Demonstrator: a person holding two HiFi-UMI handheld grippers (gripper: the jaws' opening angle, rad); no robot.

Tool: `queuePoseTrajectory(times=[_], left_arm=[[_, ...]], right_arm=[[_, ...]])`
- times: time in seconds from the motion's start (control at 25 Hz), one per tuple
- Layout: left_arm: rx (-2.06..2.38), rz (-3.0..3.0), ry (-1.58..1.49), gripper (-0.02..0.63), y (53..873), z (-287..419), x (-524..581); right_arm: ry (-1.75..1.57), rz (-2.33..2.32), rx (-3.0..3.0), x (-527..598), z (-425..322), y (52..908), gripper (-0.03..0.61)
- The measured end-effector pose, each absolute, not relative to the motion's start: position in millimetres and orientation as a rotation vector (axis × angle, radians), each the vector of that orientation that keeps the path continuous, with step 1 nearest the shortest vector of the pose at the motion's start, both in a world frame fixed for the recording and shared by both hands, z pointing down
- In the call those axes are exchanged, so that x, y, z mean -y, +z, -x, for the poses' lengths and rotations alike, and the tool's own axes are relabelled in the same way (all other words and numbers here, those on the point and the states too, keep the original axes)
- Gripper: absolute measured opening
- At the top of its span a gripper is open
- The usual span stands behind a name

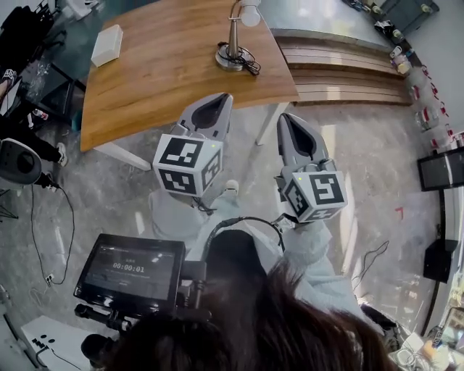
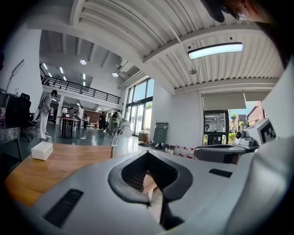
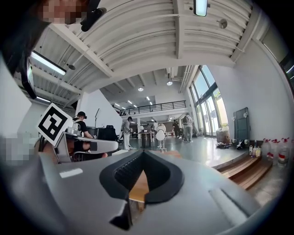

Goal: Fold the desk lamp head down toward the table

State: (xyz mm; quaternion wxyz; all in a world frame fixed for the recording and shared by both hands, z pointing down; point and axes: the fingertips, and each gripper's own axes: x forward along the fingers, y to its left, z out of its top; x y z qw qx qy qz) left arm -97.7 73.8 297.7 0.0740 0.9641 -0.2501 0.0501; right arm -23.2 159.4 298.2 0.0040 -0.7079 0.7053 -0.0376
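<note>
The desk lamp [image 1: 233,45] stands upright on the far right part of the wooden table [image 1: 167,72], its white head [image 1: 250,11] raised over a round base with a coiled black cord. In the left gripper view the lamp [image 2: 115,140] is small and far ahead; in the right gripper view the lamp [image 3: 160,135] also stands far off. My left gripper [image 1: 225,98] and right gripper [image 1: 284,117] hover side by side before the table's near edge, both shut and holding nothing. Their jaw tips [image 2: 148,153] [image 3: 143,153] meet.
A white box [image 1: 106,45] lies on the table's far left corner, also seen as the box [image 2: 42,150] in the left gripper view. Wooden steps [image 1: 348,72] run to the right of the table. A monitor [image 1: 130,274] sits low near the person. People stand in the background.
</note>
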Motion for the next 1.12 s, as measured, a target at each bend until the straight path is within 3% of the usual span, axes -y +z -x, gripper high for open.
queuePoseTrajectory(times=[0.64, 1.12], left_arm=[[0.812, -2.830, 0.182, 0.003, 301, 8, 92], [0.952, -2.652, 0.179, 0.003, 337, -41, 186]], right_arm=[[-0.240, 2.207, -2.270, 7, -99, 309, 0.002], [-0.385, 1.826, -2.615, 133, -174, 362, 0.002]])
